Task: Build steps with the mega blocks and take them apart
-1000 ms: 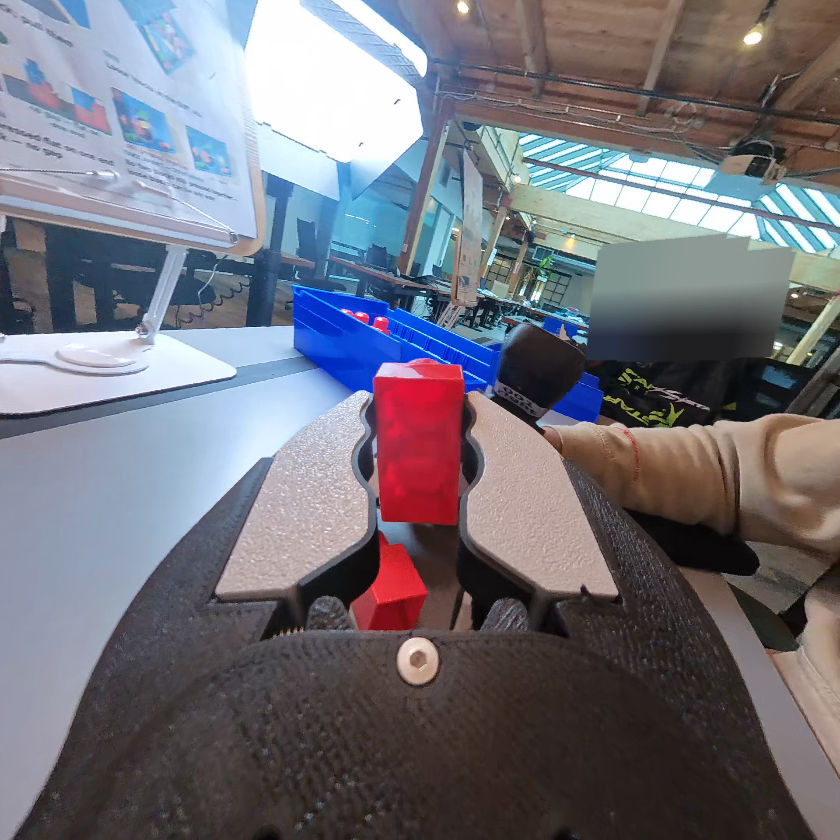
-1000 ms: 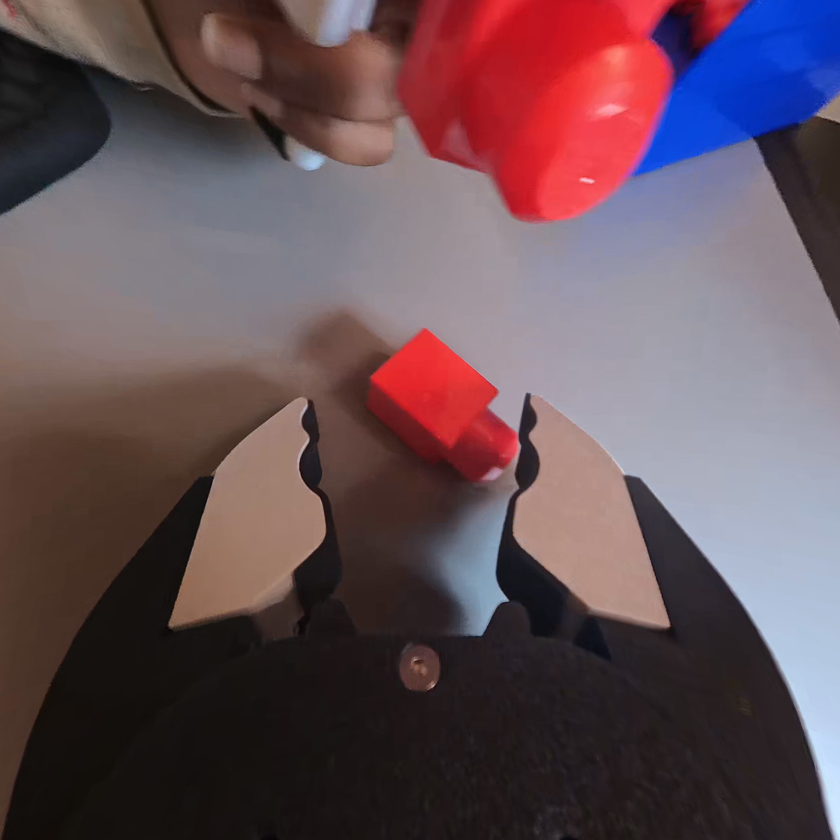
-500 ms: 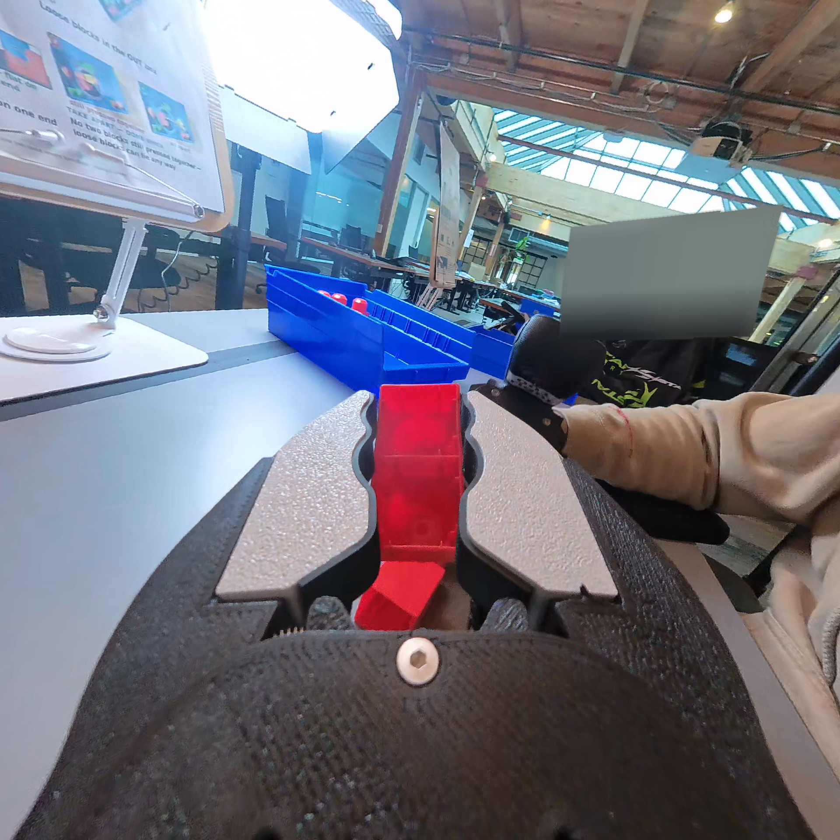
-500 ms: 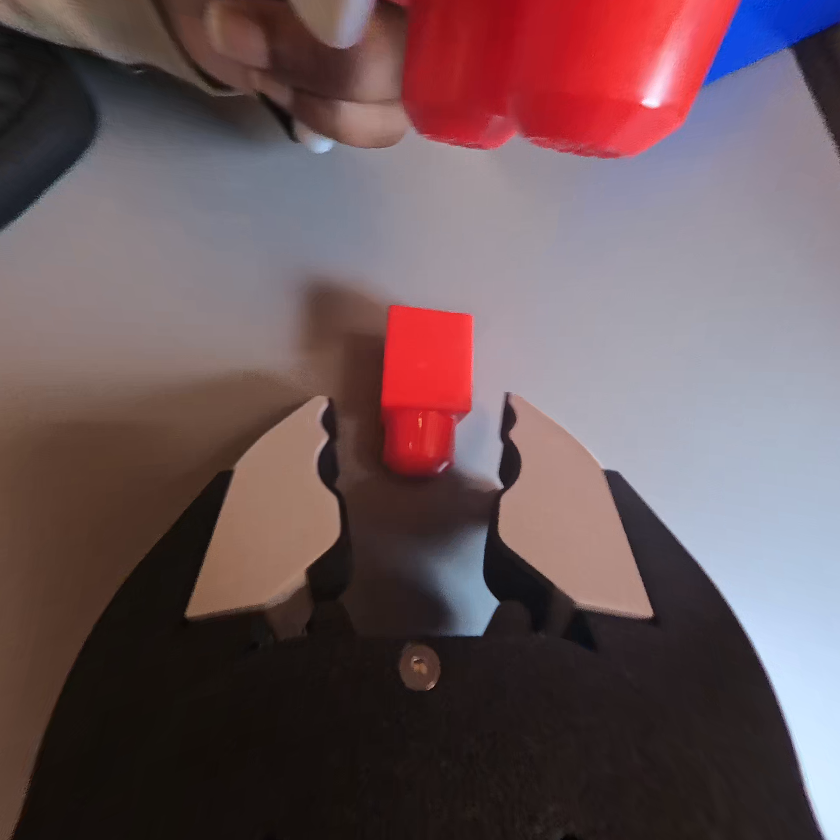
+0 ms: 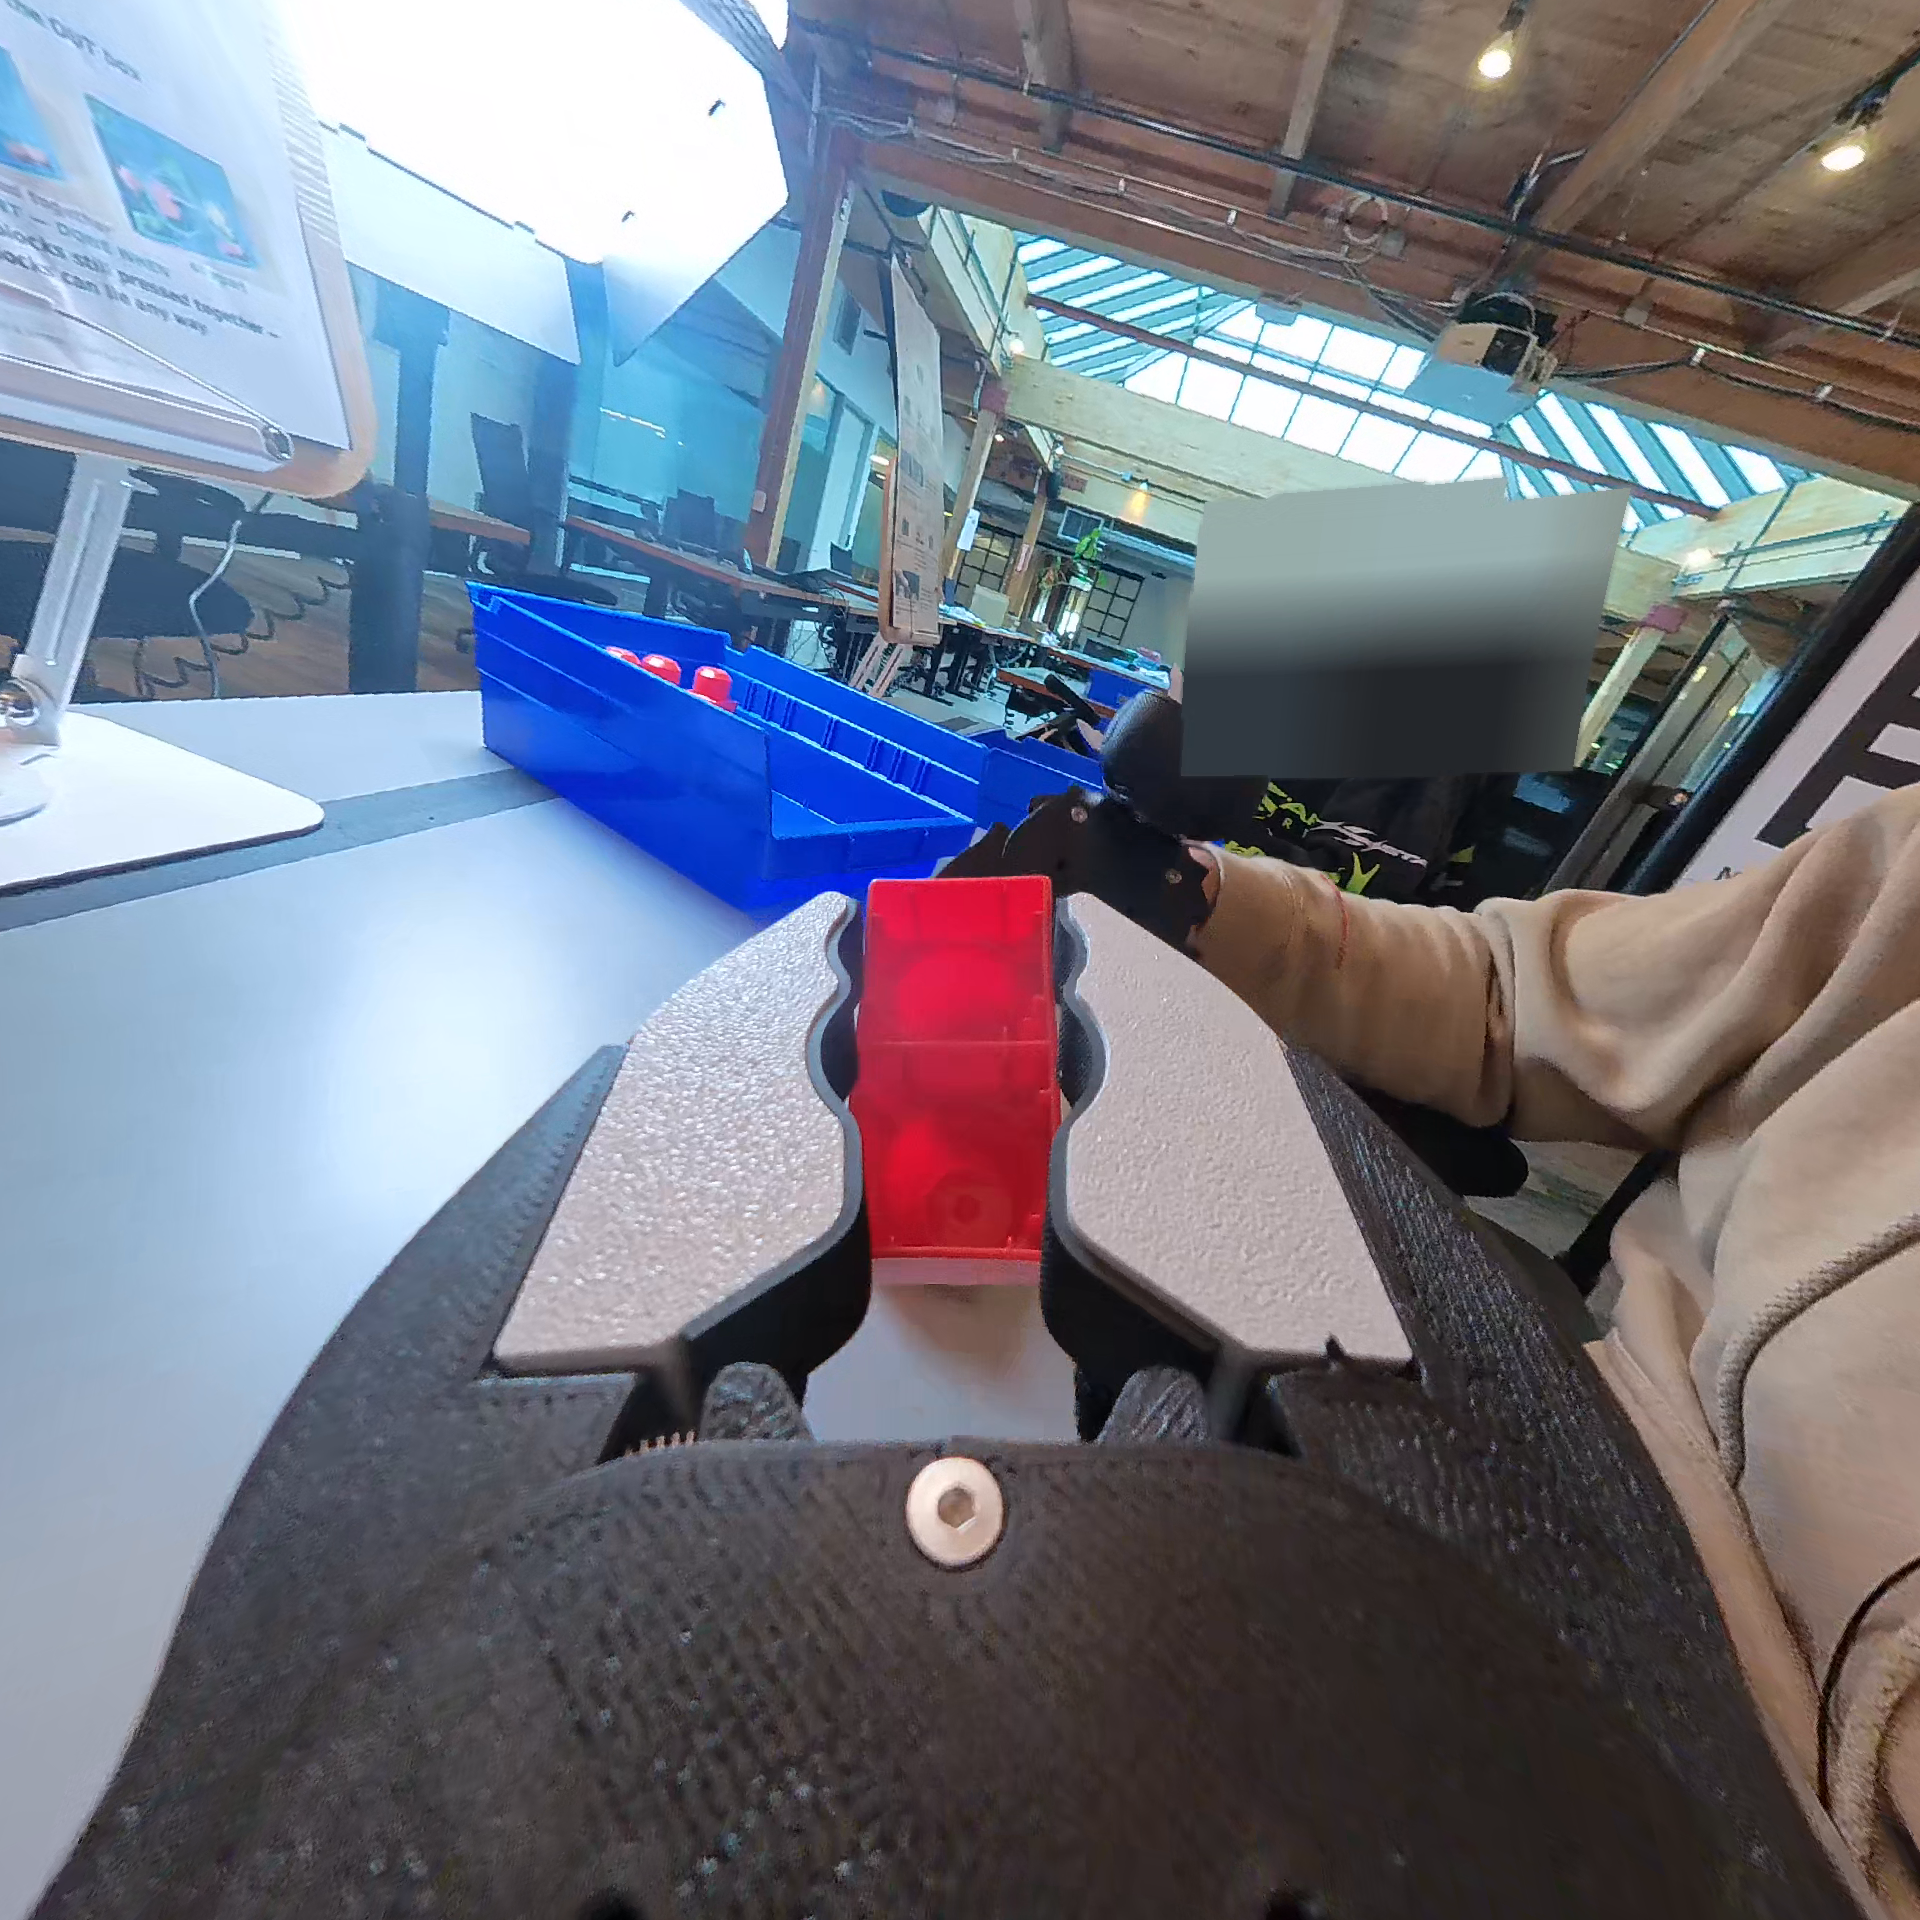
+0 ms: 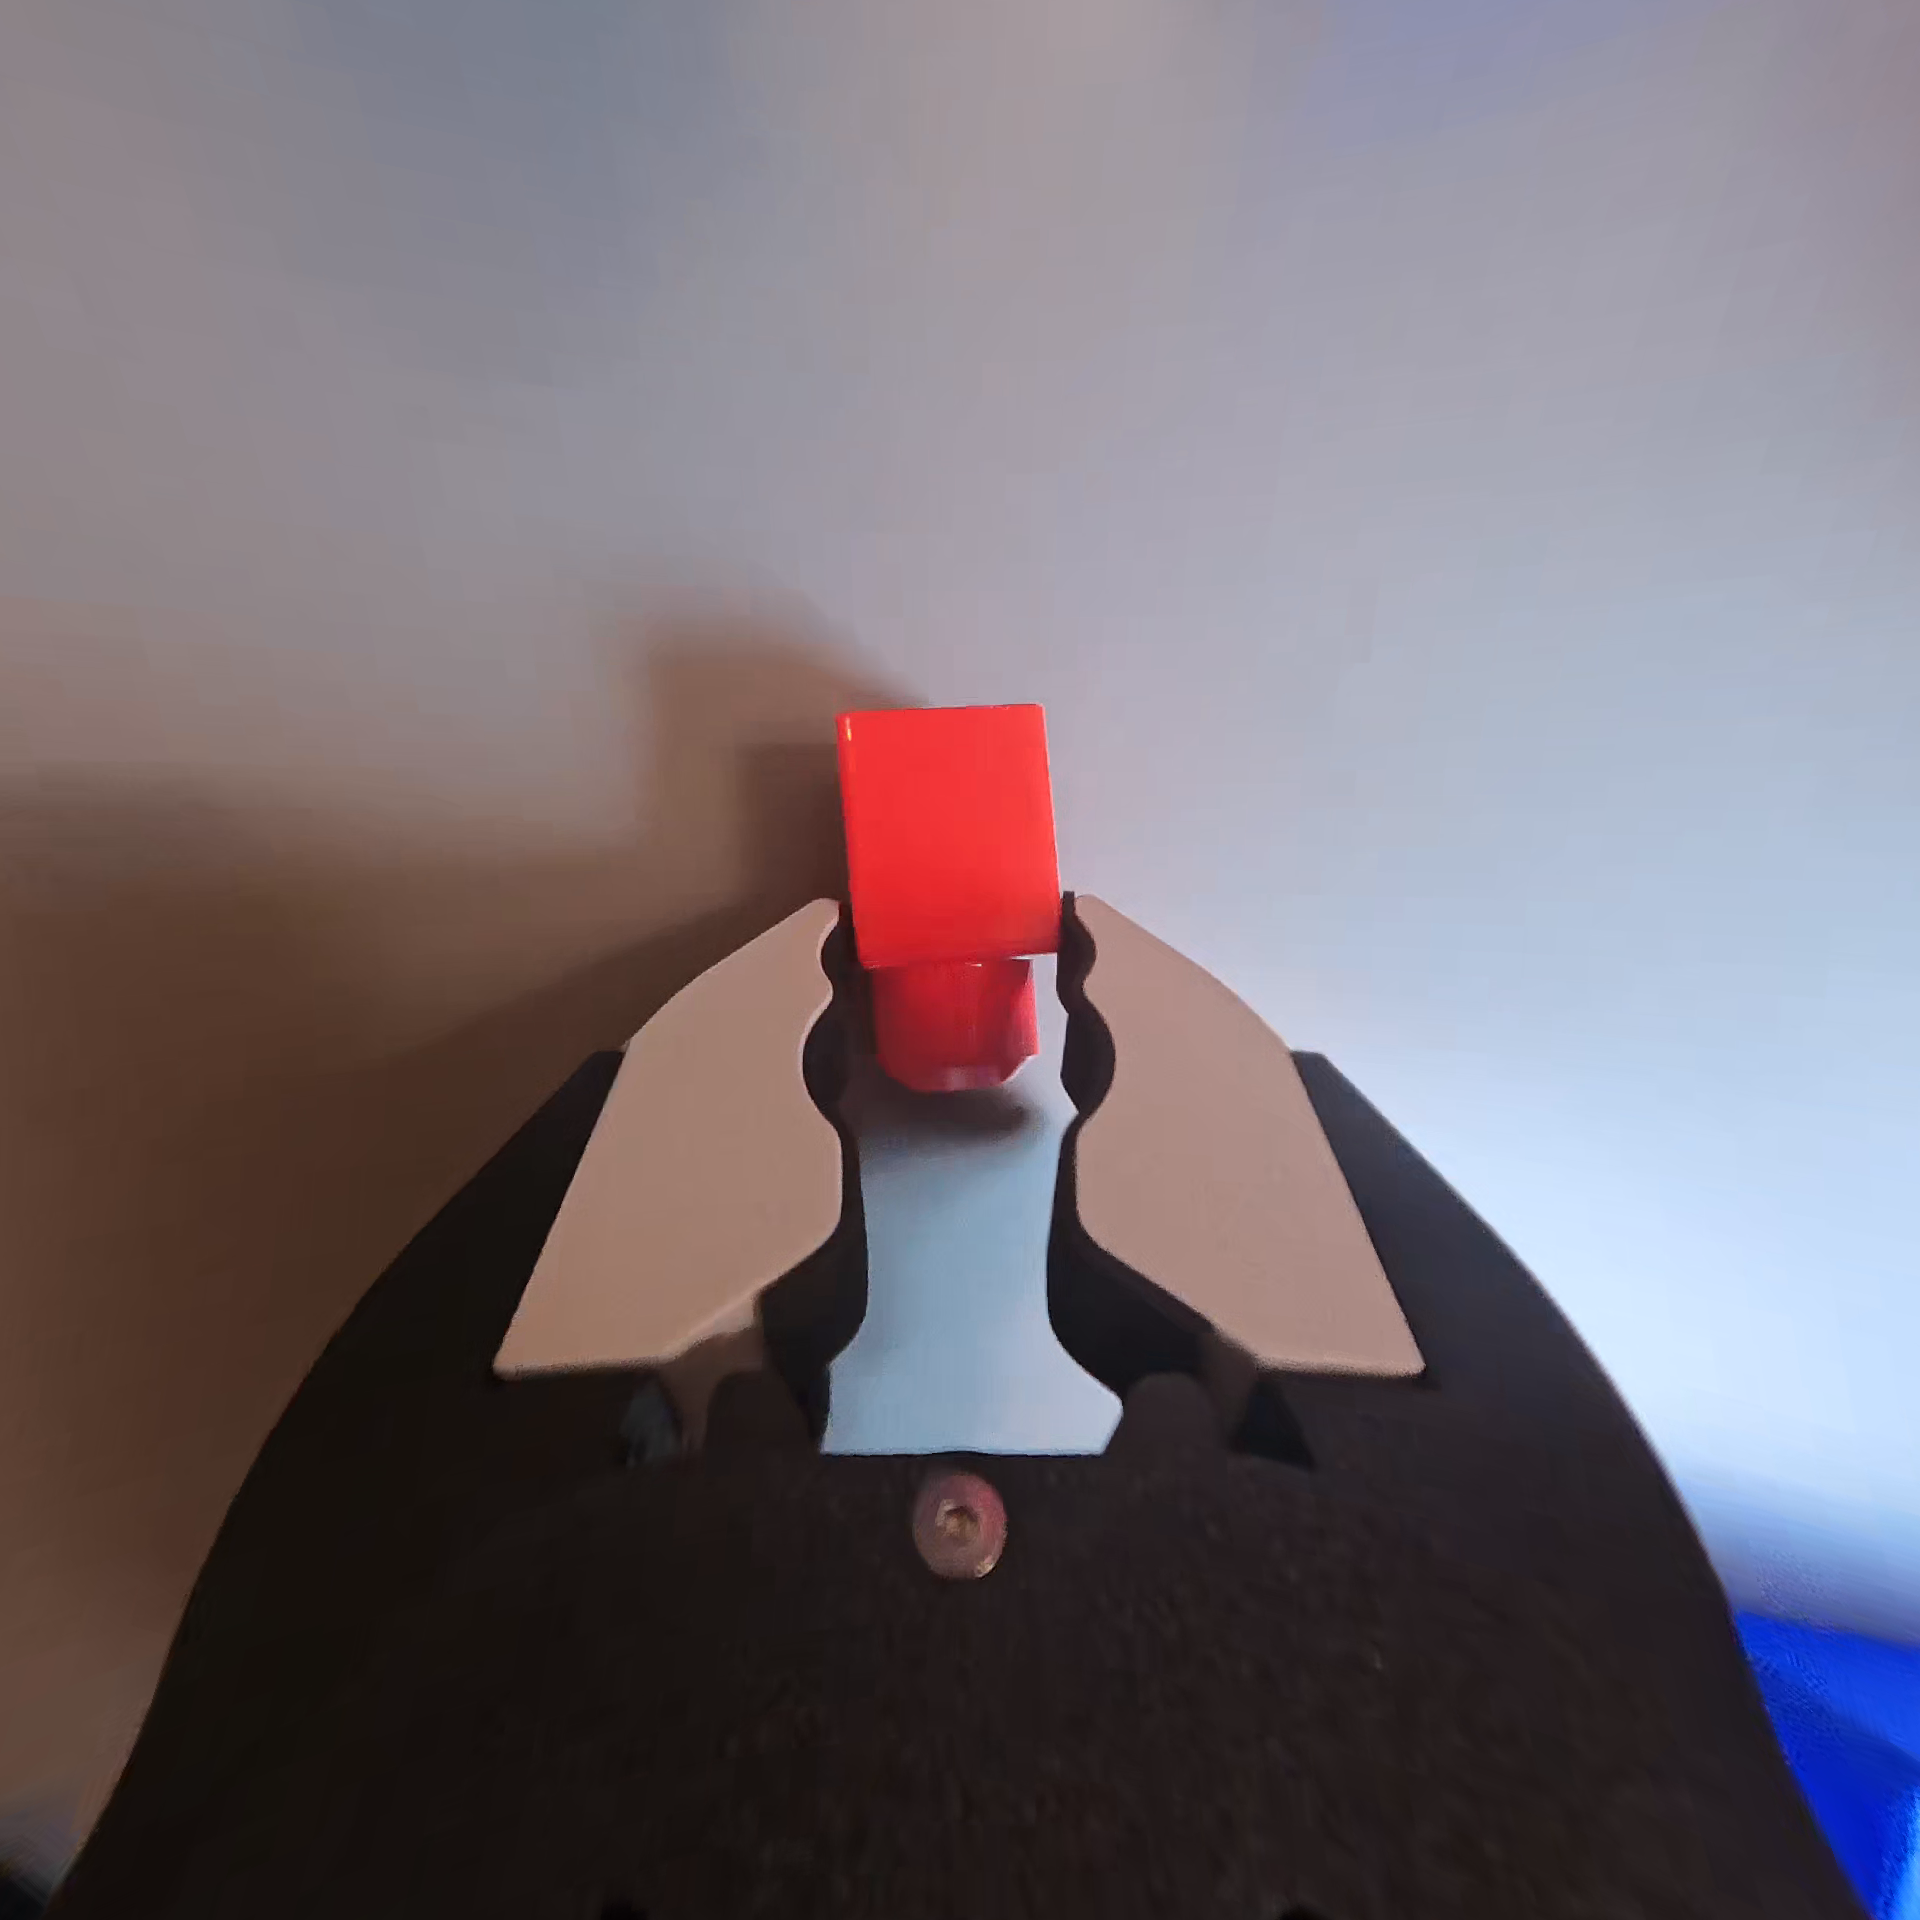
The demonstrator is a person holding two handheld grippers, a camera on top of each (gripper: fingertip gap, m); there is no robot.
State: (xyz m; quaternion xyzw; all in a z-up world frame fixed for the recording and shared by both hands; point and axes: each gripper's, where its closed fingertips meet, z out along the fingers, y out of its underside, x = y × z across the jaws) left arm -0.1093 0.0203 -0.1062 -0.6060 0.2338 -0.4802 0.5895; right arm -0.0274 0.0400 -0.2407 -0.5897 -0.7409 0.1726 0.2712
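Gripping a red two-stud block in my left gripper, I have its hollow underside facing the camera and its long axis running forward along the fingers, both pads pressed on its long side walls. My right gripper is closed to the width of a red single-stud block, the fingertips touching the near corners of its square body. That block points away from me along the fingers, its round stud aimed back into the gap between the jaws, its body sticking out past the tips. So the grip is shallow, right at the tips, and I judge it could twist out if pushed hard.

The joining turns on this: the stud of the small block must meet a socket of the long one, and here the stud faces back toward my own right palm. I judge one wrist needs turning before they can mate.

In the left wrist view my right gripper shows beyond the long block, close by, at the end of a beige sleeve. The grey table lies beneath it. Farther off sits a blue bin with red pieces in it, and a white document stand at the left, under a timber ceiling.
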